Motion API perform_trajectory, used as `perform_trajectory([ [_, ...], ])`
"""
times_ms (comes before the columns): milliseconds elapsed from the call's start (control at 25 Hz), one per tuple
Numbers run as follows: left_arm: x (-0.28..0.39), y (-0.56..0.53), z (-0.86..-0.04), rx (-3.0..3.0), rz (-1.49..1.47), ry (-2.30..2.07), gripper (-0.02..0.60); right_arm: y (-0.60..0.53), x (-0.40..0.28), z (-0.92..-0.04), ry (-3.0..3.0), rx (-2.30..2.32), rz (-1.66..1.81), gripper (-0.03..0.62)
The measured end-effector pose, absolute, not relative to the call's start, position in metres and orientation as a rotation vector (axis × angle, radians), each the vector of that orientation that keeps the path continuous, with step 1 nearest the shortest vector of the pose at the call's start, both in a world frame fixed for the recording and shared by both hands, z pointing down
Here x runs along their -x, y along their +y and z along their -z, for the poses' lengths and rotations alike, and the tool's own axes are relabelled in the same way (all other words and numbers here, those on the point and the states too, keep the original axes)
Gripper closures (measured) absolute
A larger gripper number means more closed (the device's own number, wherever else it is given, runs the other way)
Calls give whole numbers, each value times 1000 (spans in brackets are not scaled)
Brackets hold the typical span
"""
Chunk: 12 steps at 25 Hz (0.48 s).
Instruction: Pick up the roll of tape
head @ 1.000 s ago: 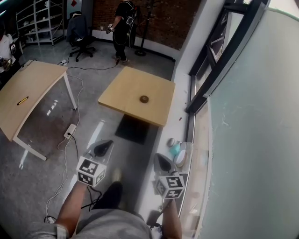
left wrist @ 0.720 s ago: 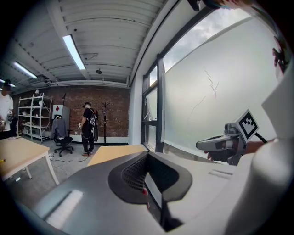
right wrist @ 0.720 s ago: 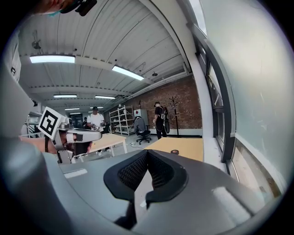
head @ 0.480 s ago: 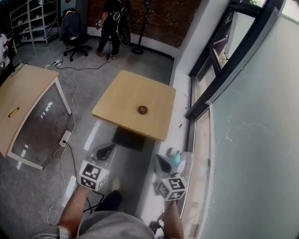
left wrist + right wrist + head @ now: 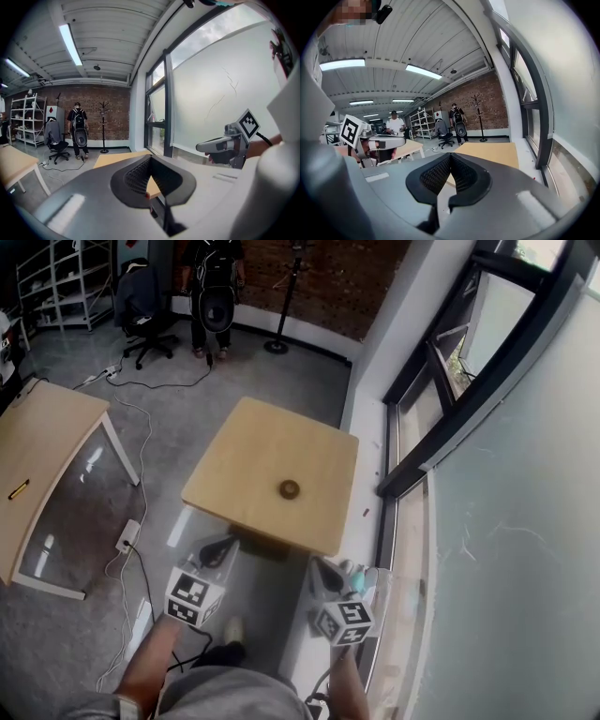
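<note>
The roll of tape [image 5: 289,488], small, brown and round, lies flat on a square light-wood table [image 5: 253,446]. Both grippers hover over the floor short of the table's near edge, apart from the tape. My left gripper [image 5: 221,547] is shut with nothing in it, and so is my right gripper [image 5: 324,569]. In the left gripper view the jaws [image 5: 149,162] meet over the table top [image 5: 115,159], with the right gripper [image 5: 219,146] off to the side. In the right gripper view the jaws [image 5: 450,157] meet before the table [image 5: 490,152]. Neither gripper view shows the tape.
A longer desk [image 5: 33,451] stands at the left, with a power strip [image 5: 125,535] and cables on the floor beside it. A window wall [image 5: 427,418] runs along the right. A person [image 5: 214,282], an office chair [image 5: 139,296] and a coat stand [image 5: 279,334] are at the back.
The table and tape have come closer to both grippers as I walk forward. The person at the back has stepped to the left. Both grippers stay shut.
</note>
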State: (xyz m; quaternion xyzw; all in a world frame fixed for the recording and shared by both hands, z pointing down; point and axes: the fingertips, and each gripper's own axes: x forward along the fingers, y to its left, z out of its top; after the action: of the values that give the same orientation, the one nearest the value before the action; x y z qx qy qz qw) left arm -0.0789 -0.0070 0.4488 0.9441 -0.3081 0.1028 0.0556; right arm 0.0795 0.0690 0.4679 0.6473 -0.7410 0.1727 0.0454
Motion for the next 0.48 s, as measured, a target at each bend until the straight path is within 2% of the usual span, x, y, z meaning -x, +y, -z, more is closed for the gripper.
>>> perform_trajectory([
  [480, 54, -82, -466, -2877, -317, -900, 583, -1, -92, -470, -2239, -2030, -478, 580],
])
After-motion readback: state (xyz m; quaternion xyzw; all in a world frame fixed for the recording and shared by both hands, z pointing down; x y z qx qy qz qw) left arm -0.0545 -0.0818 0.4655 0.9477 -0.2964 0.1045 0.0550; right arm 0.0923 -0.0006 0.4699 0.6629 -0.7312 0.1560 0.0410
